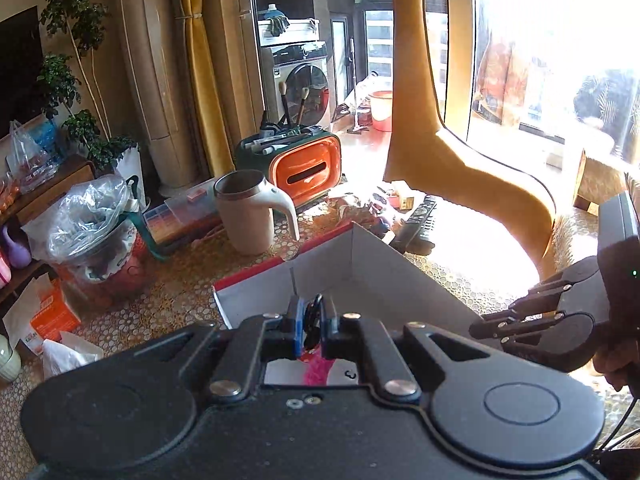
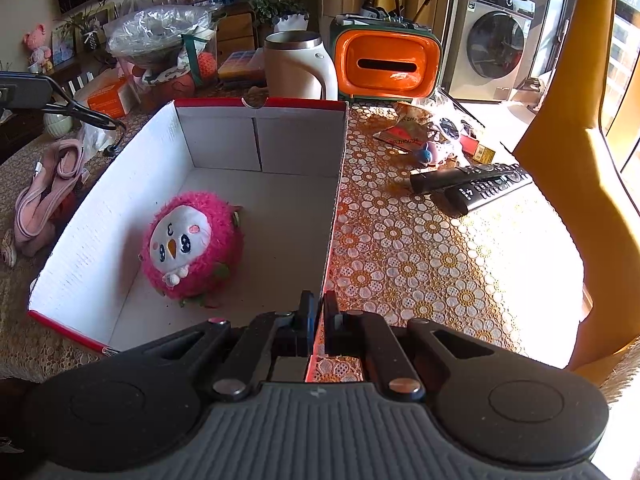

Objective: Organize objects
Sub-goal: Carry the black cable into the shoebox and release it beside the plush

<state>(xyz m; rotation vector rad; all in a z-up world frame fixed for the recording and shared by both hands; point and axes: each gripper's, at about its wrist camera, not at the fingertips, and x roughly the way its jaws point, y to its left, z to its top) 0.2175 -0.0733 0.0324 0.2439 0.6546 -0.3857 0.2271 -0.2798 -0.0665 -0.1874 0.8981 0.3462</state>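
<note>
Your left gripper [image 1: 311,322] points downward, its jaws nearly closed and pinching something thin and dark between the blue pads; what it is cannot be told. Your right gripper [image 2: 317,322] also angles down, jaws clamped on a thin wall edge. In the left view your right hand [image 1: 618,364] wraps that gripper's handle at the frame's right edge.
</note>
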